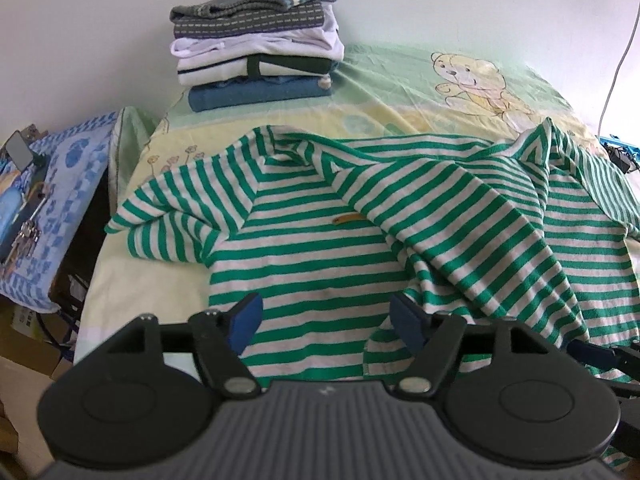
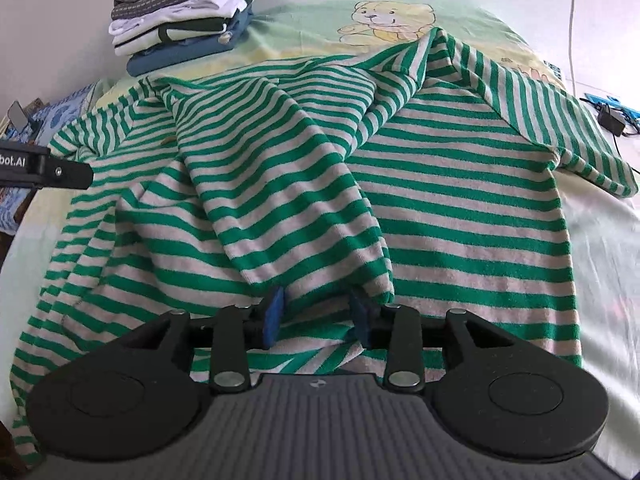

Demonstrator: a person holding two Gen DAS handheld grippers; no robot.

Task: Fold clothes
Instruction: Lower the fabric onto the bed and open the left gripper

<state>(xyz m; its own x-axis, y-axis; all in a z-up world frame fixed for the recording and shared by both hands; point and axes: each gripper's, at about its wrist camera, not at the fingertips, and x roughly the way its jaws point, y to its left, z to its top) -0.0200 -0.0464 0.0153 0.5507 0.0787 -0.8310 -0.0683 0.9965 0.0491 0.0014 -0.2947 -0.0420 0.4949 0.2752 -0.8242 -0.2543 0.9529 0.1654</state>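
Green-and-white striped shirt [image 1: 304, 264] lies spread on the bed [image 1: 400, 80], collar away from both tools, its long axis running from the tools toward the far wall. Left tool [image 1: 324, 320] hangs wide open above the hem, empty. Right tool [image 2: 318, 312] is partly open with a sleeve [image 2: 280, 200] draped between its pads; whether they grip it I cannot tell. Folded clothes [image 1: 256, 48] sit stacked well beyond. No containers show.

A green-and-white striped shirt [image 1: 320, 248] lies spread on the bed, one sleeve folded across its front, near a stack of folded clothes [image 1: 256, 48].
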